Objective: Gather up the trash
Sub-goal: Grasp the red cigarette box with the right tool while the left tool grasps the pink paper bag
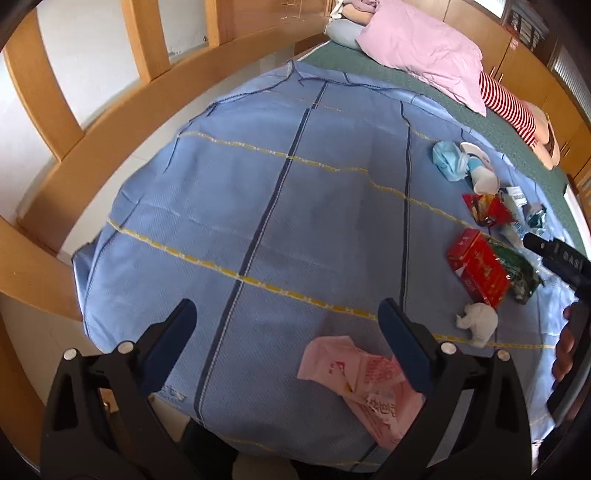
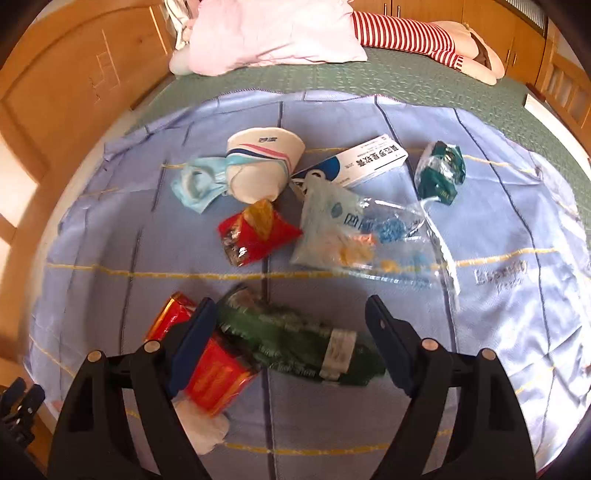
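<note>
I see the trash spread over the cloth (image 2: pixel 129 229) on the bed. Nearest me, the box (image 2: pixel 210 373) lies left of the wrapper (image 2: pixel 295 347), touching it, with a tissue (image 2: pixel 205 432) in front. Farther back, the snack packet (image 2: pixel 255 232) sits left of the plastic bag (image 2: pixel 354 229). Behind those lie the mask (image 2: pixel 197 184), paper cup (image 2: pixel 258 166) and carton (image 2: pixel 362 162). The pillow (image 2: pixel 273 33) lies beyond.

From the left wrist we look down along the fingers at the blue cloth (image 1: pixel 258 206), close over its near edge. From the right wrist we face the pillow (image 2: pixel 273 33), near above the litter. Both views share the red box (image 1: pixel 478 267) (image 2: pixel 210 373).
</note>
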Demonstrator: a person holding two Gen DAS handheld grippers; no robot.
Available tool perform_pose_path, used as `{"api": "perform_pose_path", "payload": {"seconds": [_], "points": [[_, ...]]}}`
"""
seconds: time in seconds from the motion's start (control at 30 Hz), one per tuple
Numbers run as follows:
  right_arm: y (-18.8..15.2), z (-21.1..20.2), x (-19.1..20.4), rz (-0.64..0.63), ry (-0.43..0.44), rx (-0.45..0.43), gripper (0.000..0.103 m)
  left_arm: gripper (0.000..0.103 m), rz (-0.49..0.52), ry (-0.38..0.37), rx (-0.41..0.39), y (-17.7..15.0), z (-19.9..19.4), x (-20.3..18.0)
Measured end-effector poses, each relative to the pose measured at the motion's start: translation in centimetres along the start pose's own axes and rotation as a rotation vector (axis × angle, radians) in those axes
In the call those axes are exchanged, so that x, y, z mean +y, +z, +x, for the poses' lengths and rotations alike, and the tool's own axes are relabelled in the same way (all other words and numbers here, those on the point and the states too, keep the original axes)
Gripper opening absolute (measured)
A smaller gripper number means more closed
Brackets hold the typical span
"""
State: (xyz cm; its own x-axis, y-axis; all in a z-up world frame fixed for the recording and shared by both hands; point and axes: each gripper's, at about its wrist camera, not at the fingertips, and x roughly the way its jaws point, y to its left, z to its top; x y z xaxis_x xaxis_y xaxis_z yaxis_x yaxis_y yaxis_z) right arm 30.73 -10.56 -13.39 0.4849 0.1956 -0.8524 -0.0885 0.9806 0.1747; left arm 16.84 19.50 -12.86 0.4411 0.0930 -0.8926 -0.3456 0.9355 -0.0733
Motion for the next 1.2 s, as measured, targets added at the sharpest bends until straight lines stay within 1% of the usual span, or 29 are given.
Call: {"api": "perform_pose_path", "payload": {"seconds": [0.03, 0.07, 0.1, 0.17, 0.2, 0.27, 0.3, 0.33, 0.4, 0.43, 0.47, 0.53, 0.57, 0.63, 0.67, 0.7, 0.77, 0.8, 0.83, 0.87, 0.9, 0.93, 0.97, 1.07, 1.1, 1.17, 1.2], "points": [[-1.5, -0.3, 0.3, -0.034, 0.009, 0.003, 0.081, 0.098, -0.012, -0.011, -0.002, 0.0, -0.1, 0.2], [-2.0, -0.2, 1.2, -0.091, 0.008, 0.012, 0.081, 0.098, -0.023, -0.017, -0.004, 0.0, -0.3, 0.4], [-2.5, 0.5, 3.6, -0.233, -0.015, 0.047, 0.081, 0.098, -0.037, -0.026, -0.003, -0.1, -0.4, 0.5], [-3.1, 1.9, 5.2, -0.346, -0.041, 0.106, 0.081, 0.098, -0.068, -0.054, 0.005, -0.2, -0.5, 1.0], [-3.8, 3.8, 6.3, -0.398, -0.065, 0.162, 0.081, 0.098, -0.077, -0.065, 0.01, -0.2, -0.4, 1.1], [-4.4, 5.5, 6.6, -0.394, -0.062, 0.208, 0.081, 0.098, -0.094, -0.092, 0.029, -0.3, -0.2, 1.3], [-4.6, 6.8, 6.4, -0.365, -0.068, 0.226, 0.08, 0.098, -0.097, -0.113, 0.046, -0.3, 0.0, 1.3], [-4.6, 7.0, 6.2, -0.354, -0.07, 0.221, 0.076, 0.098, -0.095, -0.14, 0.065, -0.4, 0.2, 1.2], [-4.6, 6.7, 5.8, -0.316, -0.048, 0.187, 0.067, 0.098, -0.072, -0.204, 0.118, -0.6, 0.7, 0.8], [-4.6, 6.7, 5.6, -0.306, -0.05, 0.184, 0.065, 0.098, -0.059, -0.219, 0.136, -0.8, 0.8, 0.5], [-4.6, 6.4, 5.4, -0.292, -0.056, 0.18, 0.061, 0.098, -0.025, -0.239, 0.165, -1.0, 1.1, -0.1], [-4.4, 4.2, 5.0, -0.257, -0.046, 0.137, 0.059, 0.098, 0.032, -0.268, 0.207, -1.5, 1.5, -1.3], [-4.2, 2.6, 4.7, -0.245, -0.037, 0.099, 0.059, 0.098, 0.053, -0.277, 0.221, -1.8, 1.7, -1.9], [-4.1, 0.0, 4.3, -0.229, -0.044, 0.045, 0.058, 0.098, 0.099, -0.281, 0.244, -2.4, 2.2, -3.3], [-4.0, -1.1, 4.0, -0.217, -0.046, 0.023, 0.058, 0.095, 0.12, -0.272, 0.249, -2.7, 2.4, -3.9], [-3.9, -3.2, 3.5, -0.192, -0.038, -0.009, 0.058, 0.091, 0.148, -0.253, 0.246, -3.0, 2.7, -4.7], [-3.7, -5.1, 2.8, -0.172, -0.02, -0.034, 0.058, 0.072, 0.2, -0.197, 0.243, -3.7, 3.4, -6.0], [-4.0, -7.2, 2.4, -0.161, -0.009, -0.058, 0.058, 0.067, 0.227, -0.168, 0.251, -4.1, 4.0, -6.7], [-3.7, -7.9, 2.3, -0.158, -0.009, -0.068, 0.058, 0.061, 0.238, -0.154, 0.257, -4.4, 4.4, -7.1], [-3.8, -9.0, 2.1, -0.155, -0.01, -0.081, 0.058, 0.054, 0.241, -0.147, 0.252, -4.6, 4.7, -7.3], [-4.4, -11.0, 1.7, -0.151, -0.011, -0.106, 0.058, 0.052, 0.245, -0.137, 0.235, -4.7, 4.7, -7.6], [-4.4, -11.6, 1.5, -0.15, -0.012, -0.118, 0.058, 0.048, 0.252, -0.134, 0.215, -4.7, 4.6, -7.8], [-5.1, -13.0, 1.2, -0.145, -0.014, -0.138, 0.058, 0.044, 0.255, -0.134, 0.196, -4.7, 4.5, -8.0], [-6.9, -15.7, 0.7, -0.118, -0.025, -0.174, 0.058, 0.038, 0.242, -0.128, 0.118, -4.7, 3.5, -8.2], [-8.2, -17.2, 0.0, -0.099, -0.034, -0.195, 0.057, 0.037, 0.242, -0.129, 0.094, -4.7, 3.0, -8.2], [-9.9, -19.1, -0.8, -0.076, -0.043, -0.218, 0.057, 0.037, 0.258, -0.123, 0.027, -4.7, 1.2, -8.1], [-10.5, -19.9, -1.1, -0.07, -0.045, -0.226, 0.057, 0.037, 0.267, -0.111, -0.023, -4.8, -0.2, -8.0]]}}
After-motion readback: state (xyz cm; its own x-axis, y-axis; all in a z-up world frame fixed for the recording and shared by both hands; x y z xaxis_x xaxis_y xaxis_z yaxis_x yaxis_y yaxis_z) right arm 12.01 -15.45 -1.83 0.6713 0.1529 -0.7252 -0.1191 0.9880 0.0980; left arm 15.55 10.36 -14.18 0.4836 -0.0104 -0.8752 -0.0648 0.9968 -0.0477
